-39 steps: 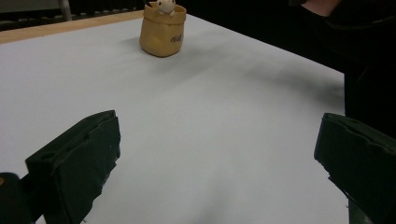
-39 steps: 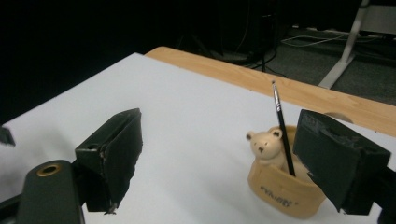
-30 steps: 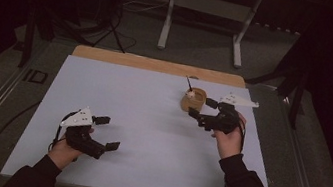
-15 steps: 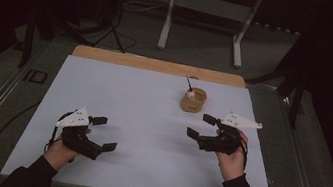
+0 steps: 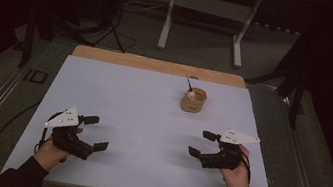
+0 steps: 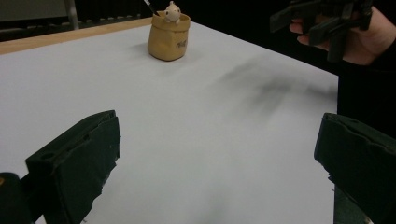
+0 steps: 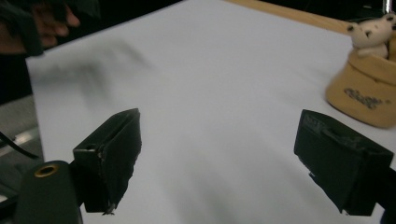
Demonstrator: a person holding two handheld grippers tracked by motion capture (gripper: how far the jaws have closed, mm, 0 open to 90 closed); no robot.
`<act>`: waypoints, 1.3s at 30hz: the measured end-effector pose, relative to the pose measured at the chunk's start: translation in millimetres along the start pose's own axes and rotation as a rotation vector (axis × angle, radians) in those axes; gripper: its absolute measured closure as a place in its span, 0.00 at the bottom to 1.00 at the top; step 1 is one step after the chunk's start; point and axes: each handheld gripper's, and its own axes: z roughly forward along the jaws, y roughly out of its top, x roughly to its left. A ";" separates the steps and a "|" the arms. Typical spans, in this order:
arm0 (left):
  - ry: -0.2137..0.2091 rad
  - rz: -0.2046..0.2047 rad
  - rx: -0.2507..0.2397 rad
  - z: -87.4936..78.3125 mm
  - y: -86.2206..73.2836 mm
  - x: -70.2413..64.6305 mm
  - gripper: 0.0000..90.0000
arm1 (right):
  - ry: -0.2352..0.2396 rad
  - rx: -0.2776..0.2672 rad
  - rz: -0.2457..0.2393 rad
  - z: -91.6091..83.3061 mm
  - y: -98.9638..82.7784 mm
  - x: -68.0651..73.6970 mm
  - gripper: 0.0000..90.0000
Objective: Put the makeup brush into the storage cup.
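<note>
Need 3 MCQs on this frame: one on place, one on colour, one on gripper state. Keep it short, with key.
1. Where does the tan pouch stand on the white table?
A. At the near edge, between the hands
B. On the far right part, ahead of the right gripper
C. At the far left corner

2. What colour is the pouch?
A. Tan
B. Blue
C. Red

3. How do the two grippers stand?
A. Both shut on the pouch
B. Left gripper open, right shut on the pouch
C. Both open, holding nothing

Key:
1 B, the high view has it far across the table on the right gripper's side.
2 A, it reads tan in both gripper views, with a small pale figure sticking out of the top.
3 C, each gripper view shows its jaws wide apart over bare table.
</note>
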 end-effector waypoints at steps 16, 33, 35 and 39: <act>-0.011 0.045 -0.020 -11.1 -14.8 1.1 0.01 | 0.034 0.061 -0.062 -9.3 -31.7 -3.5 0.15; 0.017 0.025 0.005 -19.3 -33.3 10.2 0.01 | 0.099 0.066 -0.063 -13.1 -57.4 -15.1 0.15; 0.027 0.029 0.010 -19.1 -34.8 11.1 0.01 | 0.083 0.075 -0.047 -14.3 -59.0 -17.3 0.15; 0.052 0.026 0.019 -18.5 -36.6 12.7 0.01 | 0.074 0.074 -0.041 -15.2 -59.0 -19.2 0.15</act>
